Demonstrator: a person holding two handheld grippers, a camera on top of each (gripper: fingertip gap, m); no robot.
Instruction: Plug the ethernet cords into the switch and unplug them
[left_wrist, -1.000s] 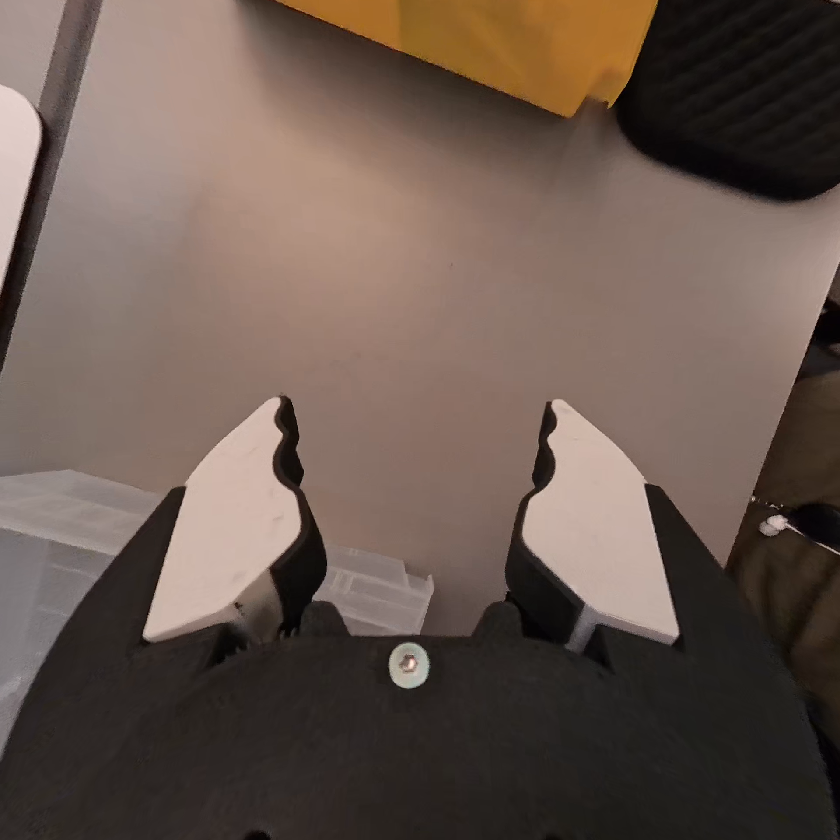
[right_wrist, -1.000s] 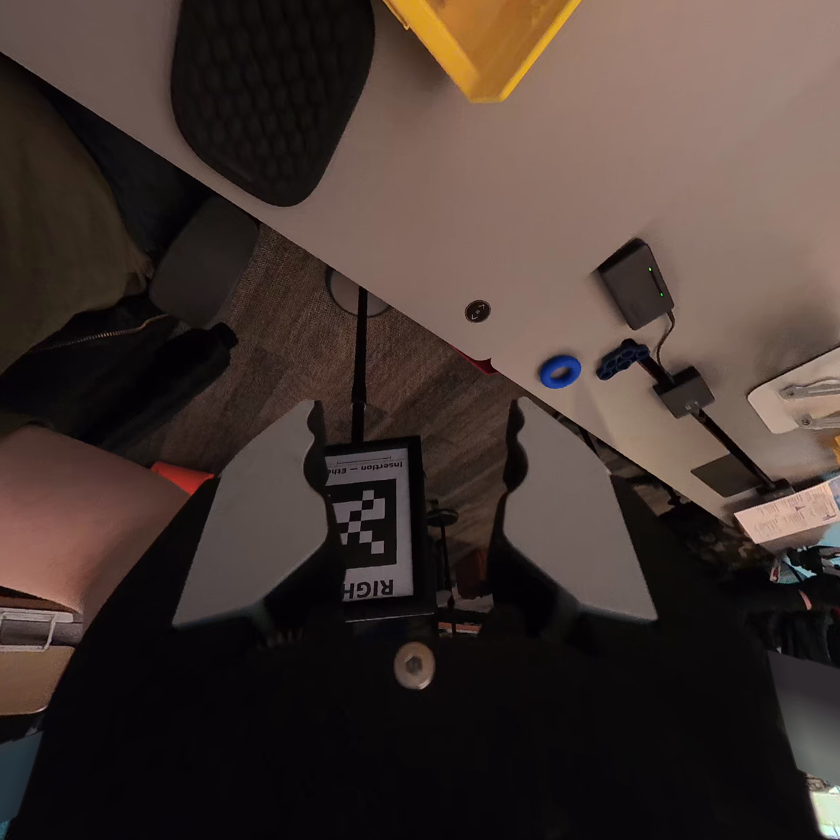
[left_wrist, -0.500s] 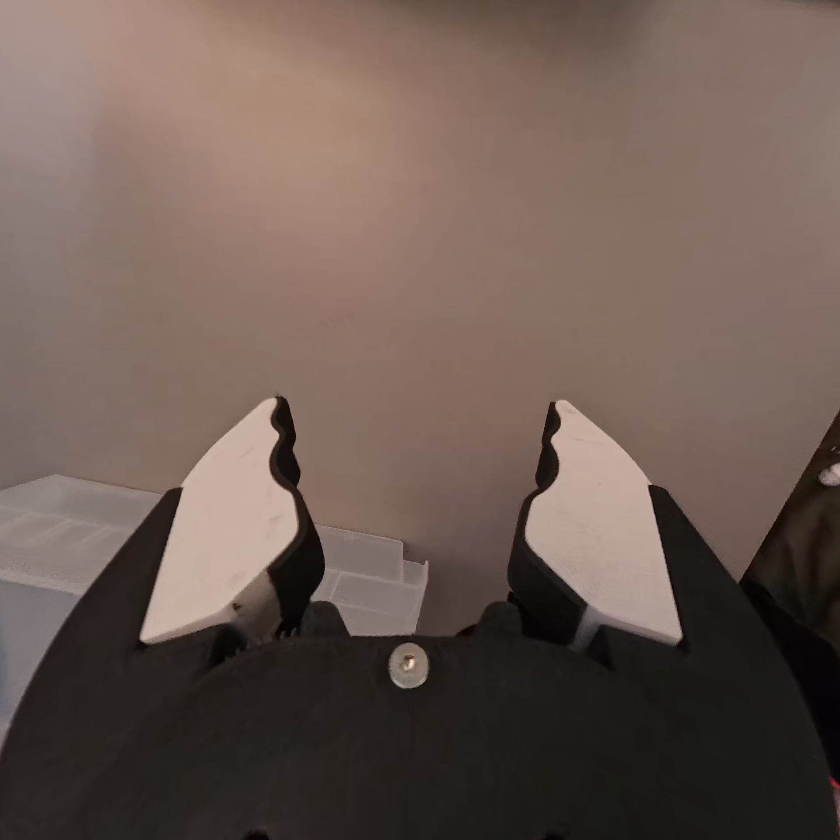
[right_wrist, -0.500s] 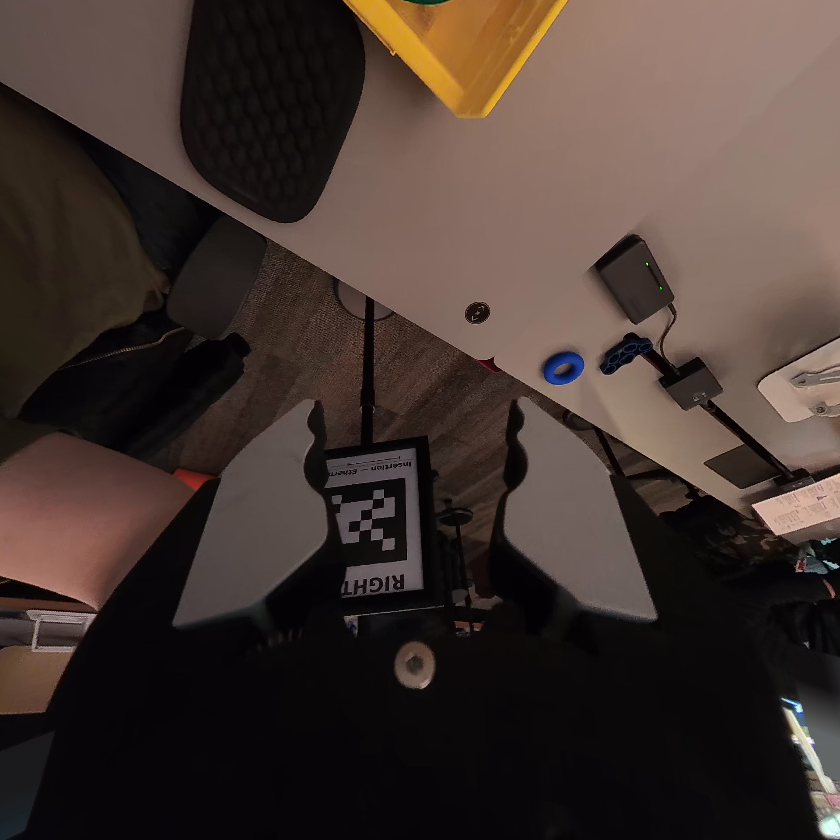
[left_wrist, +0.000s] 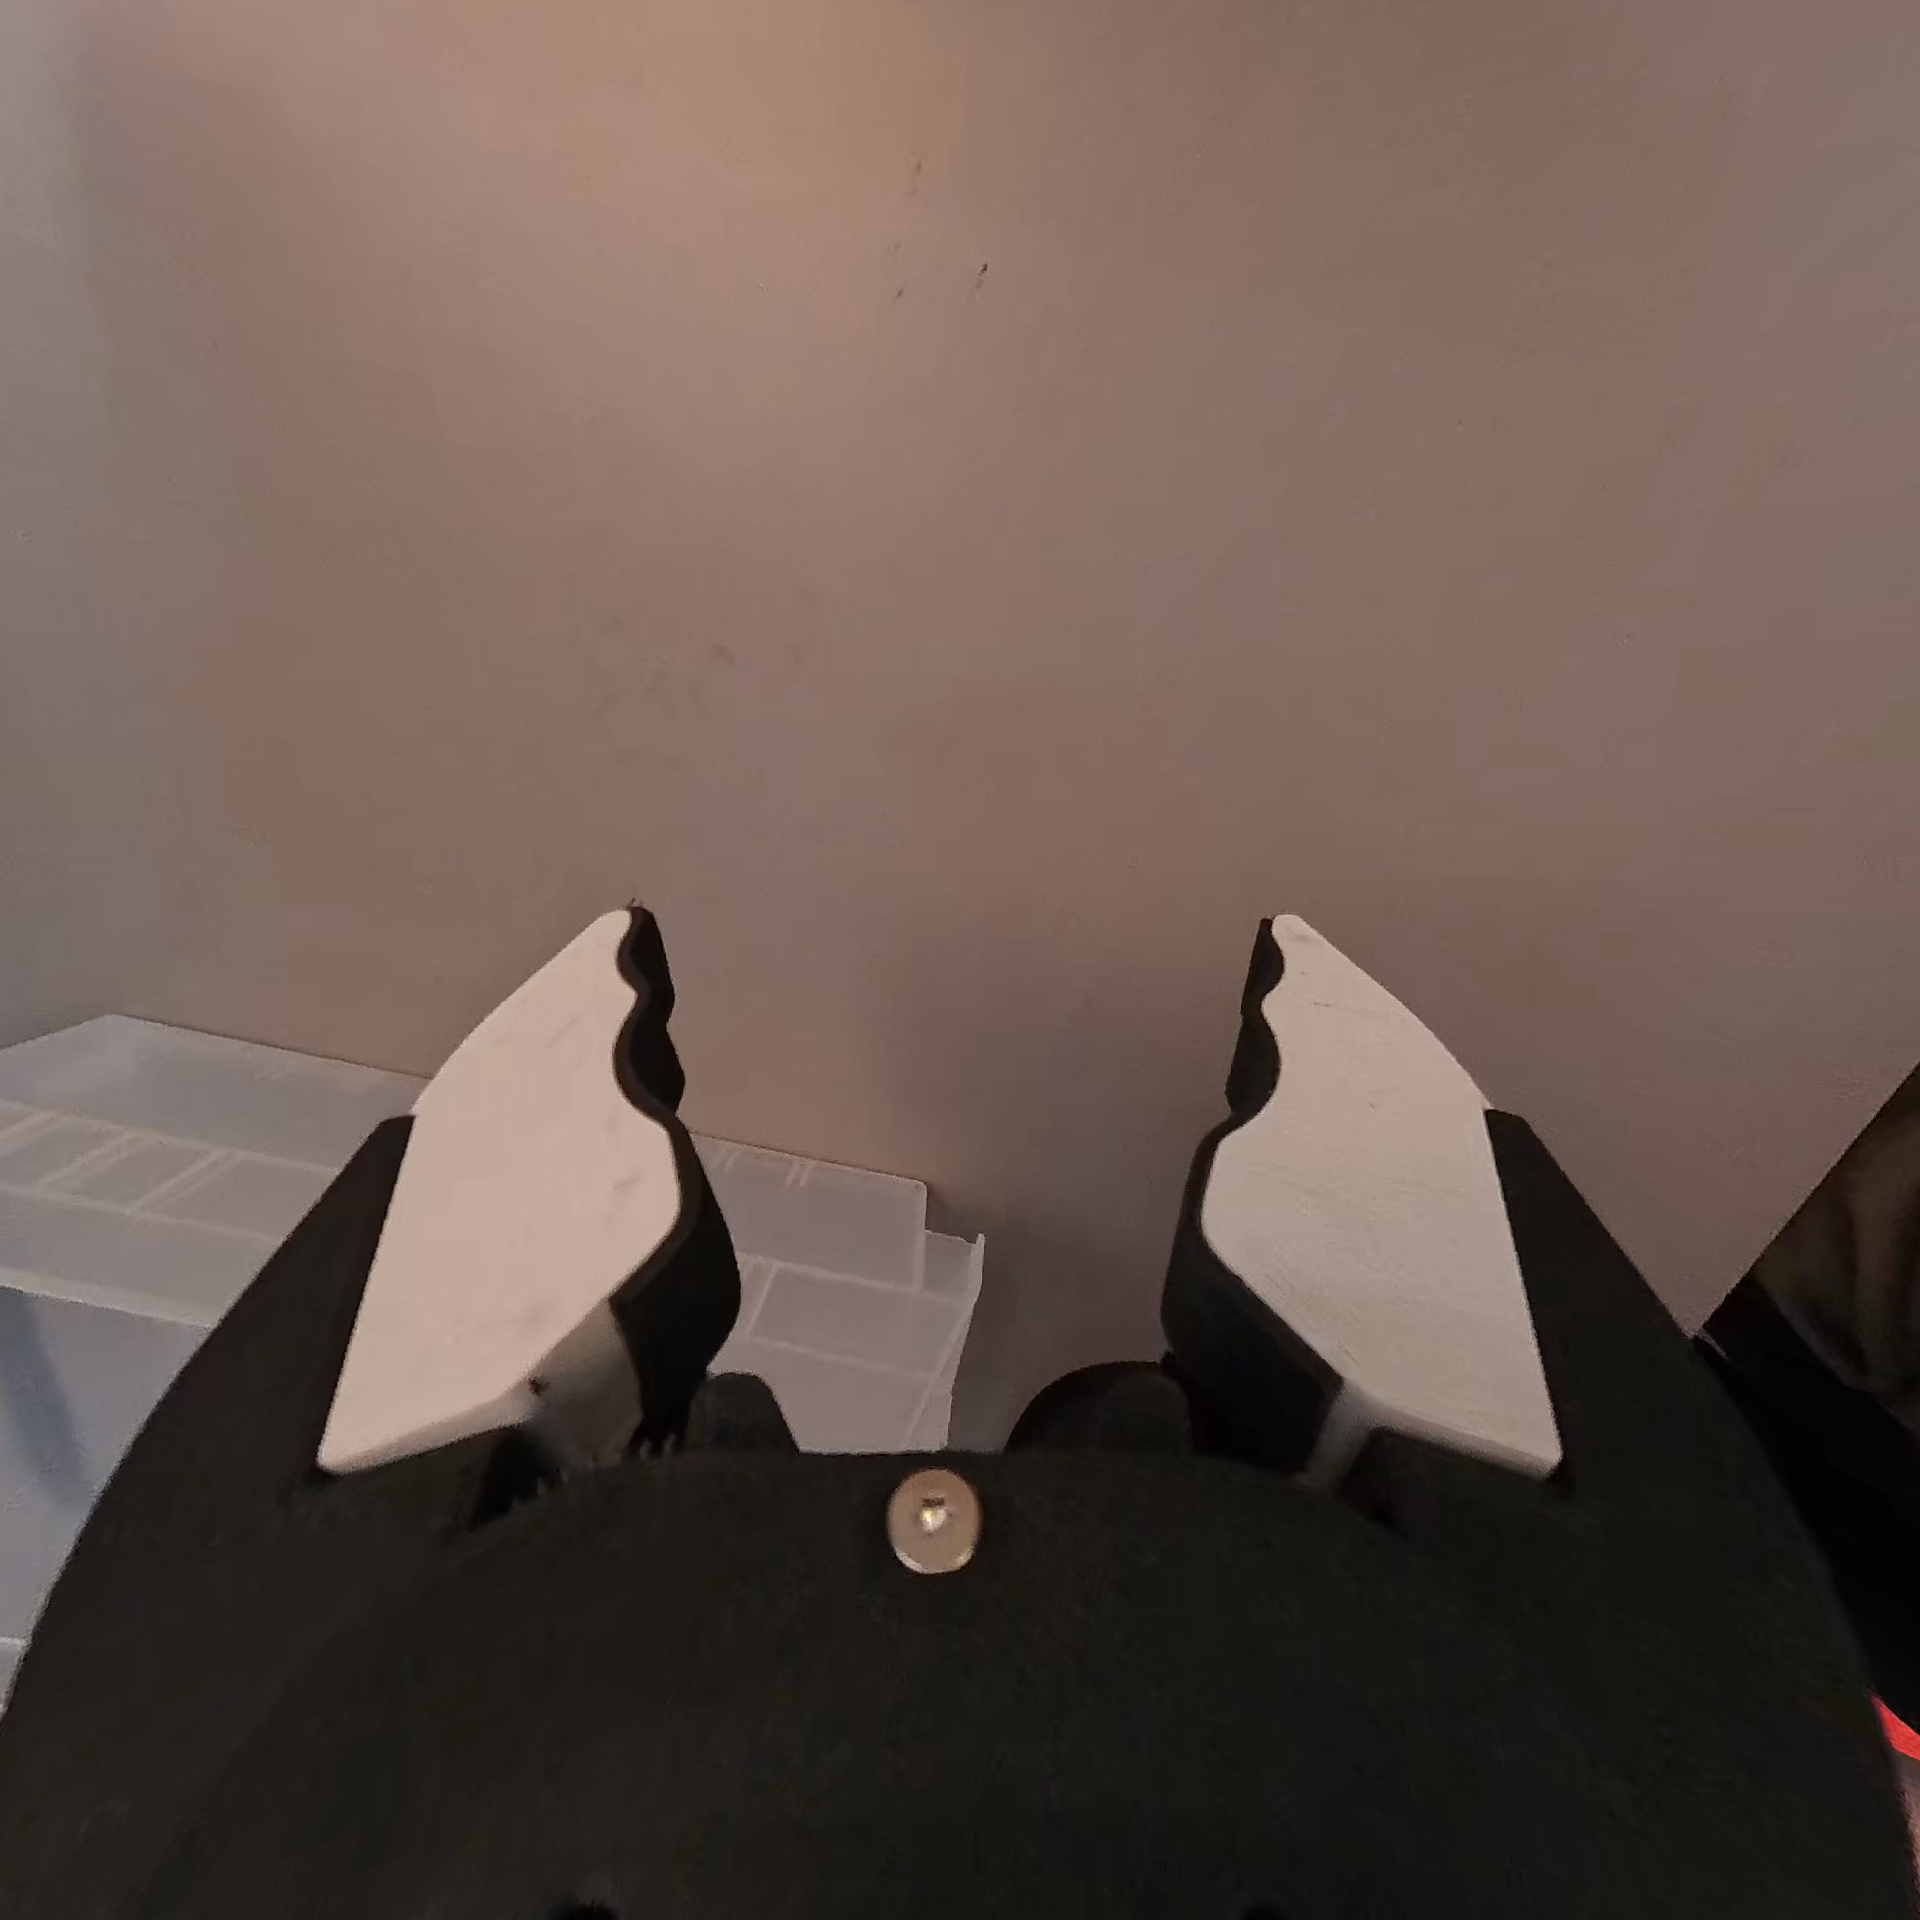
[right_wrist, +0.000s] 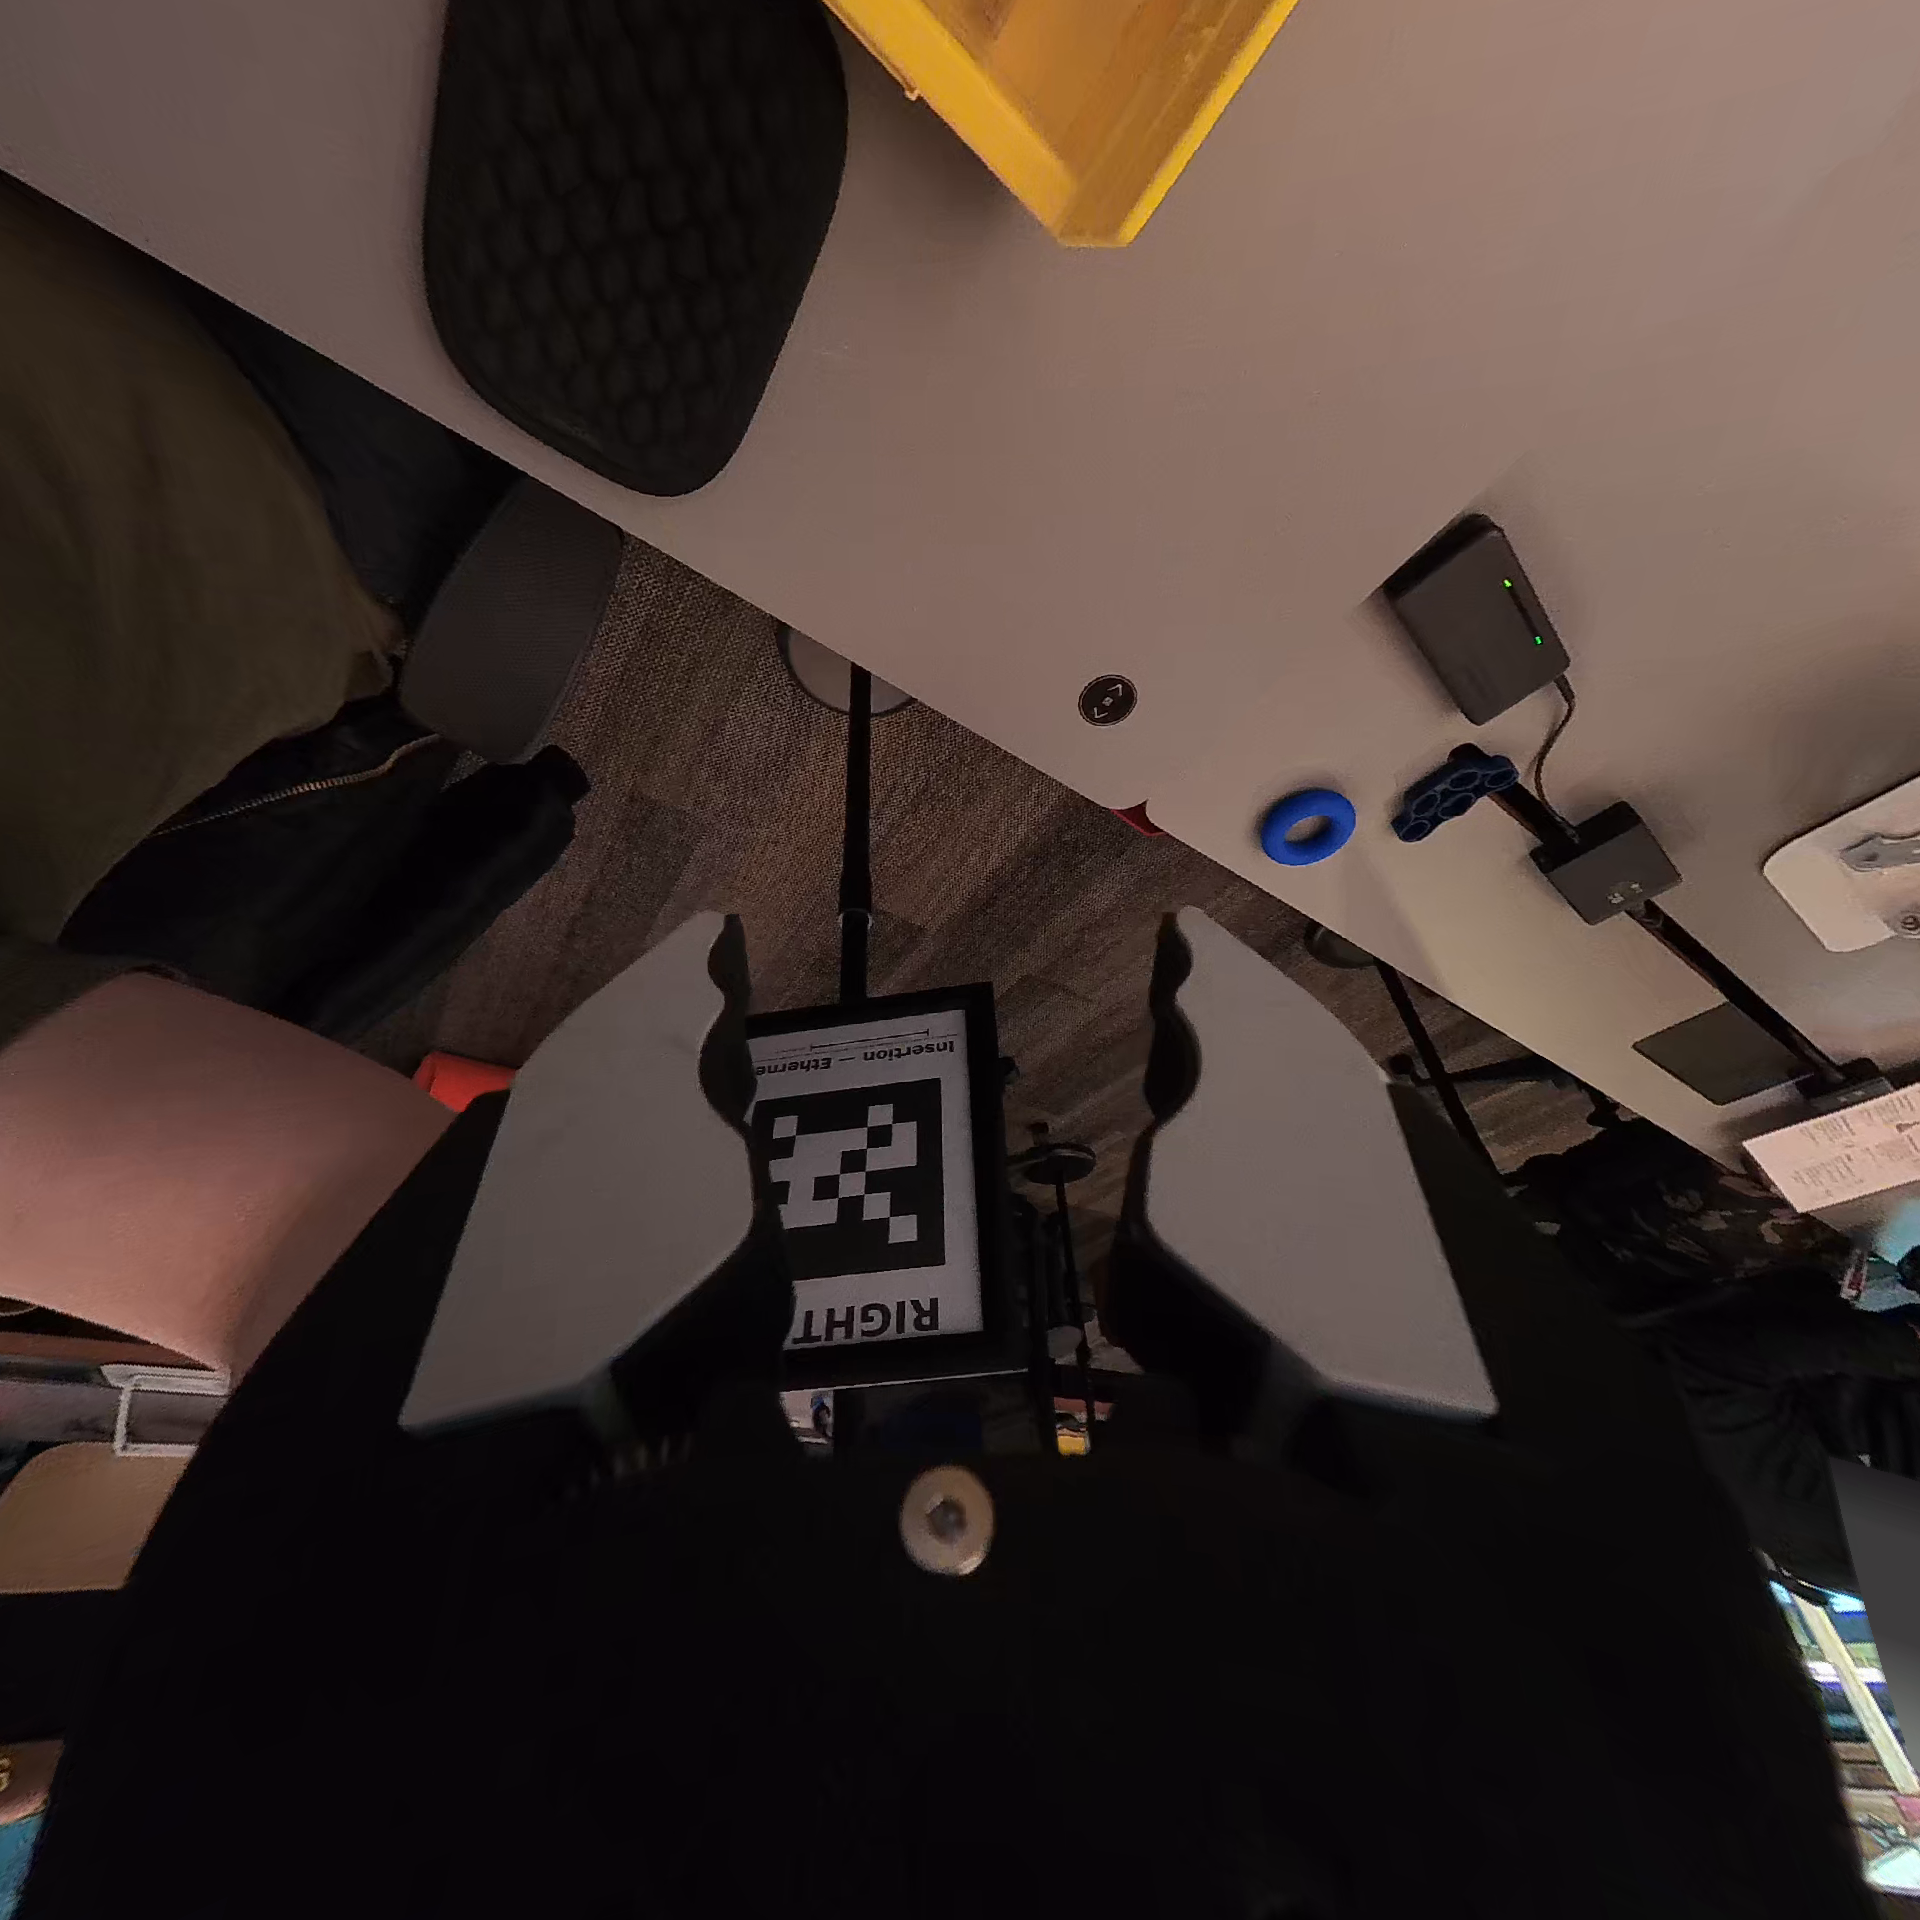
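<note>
Only the grey table (left_wrist: 935, 520) and a clear plastic box (left_wrist: 156, 1143) face the left gripper (left_wrist: 951, 920), its jaws apart and empty. Likewise empty and parted, the right gripper (right_wrist: 951, 920) looks past the table edge, where the dark switch (right_wrist: 1481, 618) sits.

Left gripper (left_wrist: 951, 925) and right gripper (right_wrist: 945, 930) both gape wide, empty
</note>
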